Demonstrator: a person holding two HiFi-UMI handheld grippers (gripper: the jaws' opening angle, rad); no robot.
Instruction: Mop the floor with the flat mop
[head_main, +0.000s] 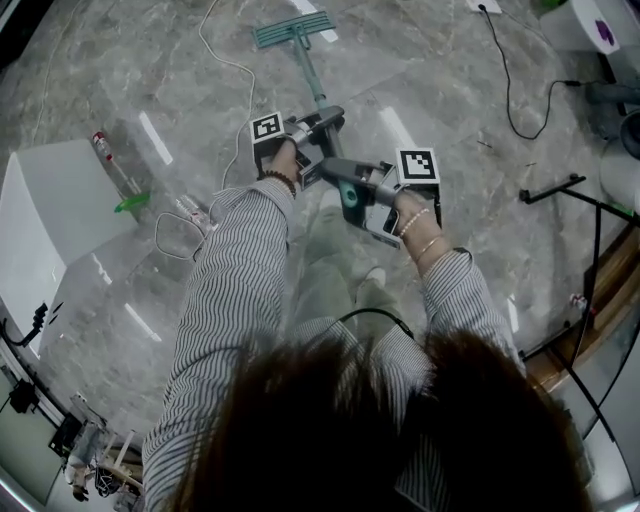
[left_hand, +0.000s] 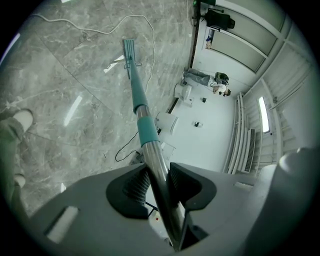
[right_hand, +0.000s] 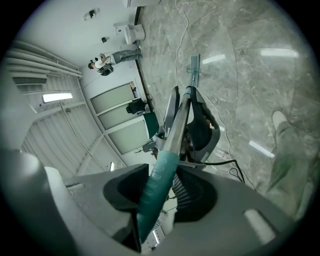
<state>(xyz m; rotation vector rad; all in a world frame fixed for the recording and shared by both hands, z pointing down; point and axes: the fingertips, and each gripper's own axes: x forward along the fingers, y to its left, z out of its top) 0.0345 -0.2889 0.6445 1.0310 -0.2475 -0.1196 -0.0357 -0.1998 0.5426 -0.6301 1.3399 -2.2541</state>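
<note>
The flat mop's teal head (head_main: 293, 30) lies flat on the grey marble floor, far ahead of me. Its pole (head_main: 316, 88) slants back to both grippers. My left gripper (head_main: 322, 122) is shut on the metal pole (left_hand: 159, 172), below a teal sleeve (left_hand: 146, 131); the mop head (left_hand: 129, 50) shows far down the pole. My right gripper (head_main: 326, 173) sits just behind the left, shut on the teal end grip (right_hand: 156, 187). In the right gripper view the left gripper (right_hand: 196, 125) is straight ahead on the pole, with the mop head (right_hand: 194, 63) beyond it.
A white cable (head_main: 214, 60) snakes across the floor left of the mop. A black cable (head_main: 508, 90) lies at the right. A white cabinet (head_main: 50, 220) stands at left, with a bottle (head_main: 103, 147) beside it. A black stand (head_main: 562, 188) is at right. My shoe (head_main: 374, 276) is below the grippers.
</note>
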